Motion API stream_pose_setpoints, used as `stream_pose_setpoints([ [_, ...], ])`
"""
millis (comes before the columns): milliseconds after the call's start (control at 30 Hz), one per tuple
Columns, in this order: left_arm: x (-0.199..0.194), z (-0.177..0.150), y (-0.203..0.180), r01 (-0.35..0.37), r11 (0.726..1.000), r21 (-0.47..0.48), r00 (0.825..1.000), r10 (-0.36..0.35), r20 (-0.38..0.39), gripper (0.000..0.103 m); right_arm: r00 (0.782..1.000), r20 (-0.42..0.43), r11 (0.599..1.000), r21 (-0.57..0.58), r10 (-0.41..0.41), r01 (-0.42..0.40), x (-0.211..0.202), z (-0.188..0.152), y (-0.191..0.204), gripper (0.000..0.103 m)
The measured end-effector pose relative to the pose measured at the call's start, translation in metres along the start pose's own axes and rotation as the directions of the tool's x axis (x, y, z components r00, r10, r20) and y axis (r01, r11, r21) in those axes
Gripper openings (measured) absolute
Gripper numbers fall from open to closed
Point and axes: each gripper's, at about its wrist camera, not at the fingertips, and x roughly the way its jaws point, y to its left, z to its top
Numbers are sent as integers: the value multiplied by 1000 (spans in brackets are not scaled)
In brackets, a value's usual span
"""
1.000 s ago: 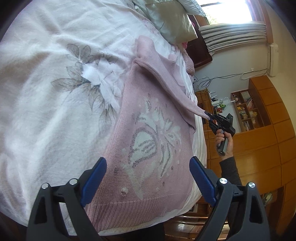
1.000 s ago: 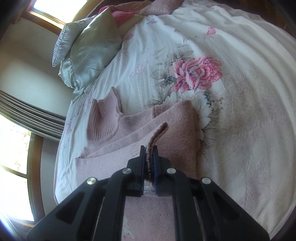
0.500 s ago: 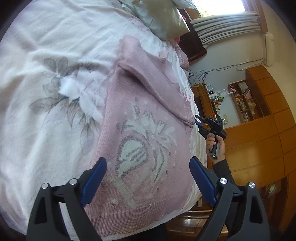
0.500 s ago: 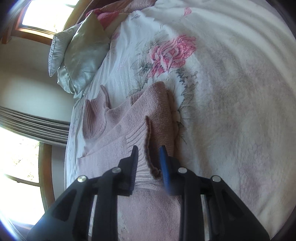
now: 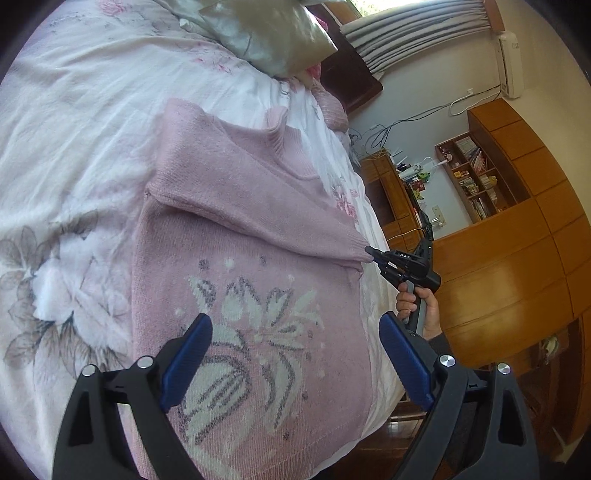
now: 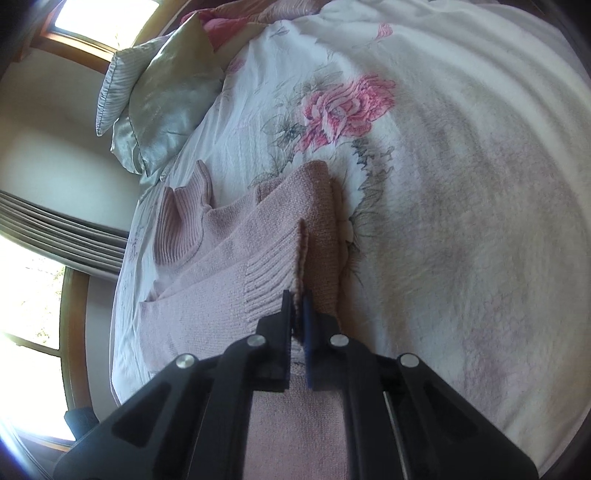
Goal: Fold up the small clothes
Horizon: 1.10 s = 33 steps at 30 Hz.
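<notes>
Bedroom setting: a bed [image 5: 74, 110] under a white floral quilt, a pillow [image 5: 266, 33] at its head, wooden cabinets [image 5: 517, 229] and shelves along the far wall, curtained windows behind.

Item under work: a pink knit sweater [image 5: 251, 229] with a pale flower motif, lying flat near the bed's edge, neck toward the pillow, hem toward the person. One sleeve [image 5: 258, 218] is laid across the chest, running from the far shoulder to the near side.

Right gripper [image 6: 297, 306]: jaws together, clamped on the ribbed cuff [image 6: 273, 273] at the end of that sleeve. The left wrist view shows the same tool at the sweater's side edge, a hand [image 5: 417, 302] on its handle, with the cuff at its tip.

Left gripper [image 5: 295, 354]: blue pads wide apart, holding nothing, above the lower front of the sweater.

Step in hand, as judged: the sleeve fold. The sleeve is crossed over the body and the cuff sits at the edge, still pinched and not yet let go.

Next move, as judged: set the cuff down within the body outline, part the right jaws and draw clear without dragging the knit. The other sleeve cannot be made out in either view; its state needs checking before the body is folded hem to neck.

Risk noted: the cuff lies close to the bed's edge and may slip off the panel on release.
</notes>
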Motion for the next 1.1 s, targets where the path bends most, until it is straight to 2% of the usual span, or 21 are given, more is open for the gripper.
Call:
stream_pose_setpoints([
  [67, 6, 7, 1, 3, 1000, -5, 1000, -3, -6, 92, 1000, -20, 1000, -19, -17, 17, 7, -3, 1, 5],
  [167, 17, 24, 0, 11, 1000, 3, 1000, -11, -20, 92, 999, 4, 999, -27, -39, 39, 4, -6, 2, 17],
  [267, 29, 53, 0, 54, 999, -9, 998, -54, -24, 94, 995, 98, 999, -41, 7, -3, -20, -5, 11, 18],
  [300, 34, 64, 3, 75, 997, -18, 997, -75, -24, 95, 994, 103, 998, -55, 40, -35, -23, -5, 16, 18],
  [333, 41, 76, 6, 89, 996, -31, 996, -90, -25, 95, 994, 88, 996, -72, 62, -55, -22, -5, 22, 18],
  [400, 61, 98, 18, 93, 994, -57, 995, -96, -37, 96, 998, 22, 994, -100, 54, -51, -7, -6, 29, 18],
  [467, 85, 115, 31, 52, 997, -57, 996, -56, -66, 96, 999, -39, 995, -98, -3, -1, 13, -5, 23, 21],
  [533, 109, 127, 54, -46, 996, -78, 994, 38, -102, 96, 997, -50, 995, -93, -52, 47, 21, -1, 15, 19],
  [600, 121, 135, 75, -69, 985, -159, 988, 46, -144, 93, 998, -47, 994, -98, -47, 42, 18, 4, 15, 22],
  [667, 119, 143, 67, -95, 979, -180, 981, 62, -184, 90, 999, -50, 990, -138, 8, -15, 11, 13, 32, 26],
  [700, 117, 149, 52, -61, 988, -142, 981, 33, -189, 91, 998, -51, 984, -175, 32, -41, 10, 19, 45, 26],
  [733, 115, 159, 30, -23, 998, -61, 983, 12, -183, 91, 998, -47, 977, -207, 40, -48, 12, 27, 58, 26],
  [800, 113, 187, -8, -4, 997, 73, 991, 13, -132, 95, 996, -62, 969, -236, 60, -73, 30, 51, 84, 26],
  [867, 128, 223, -32, 6, 992, 130, 995, 7, -102, 99, 995, -81, 963, -260, 57, -76, 57, 75, 110, 26],
  [967, 176, 272, -40, -75, 990, 118, 989, 89, -114, 99, 996, -73, 961, -270, 48, -66, 100, 110, 142, 26],
  [1100, 246, 304, -26, -175, 978, 113, 965, 194, -176, 99, 999, -46, 965, -259, 19, -30, 148, 145, 161, 27],
])
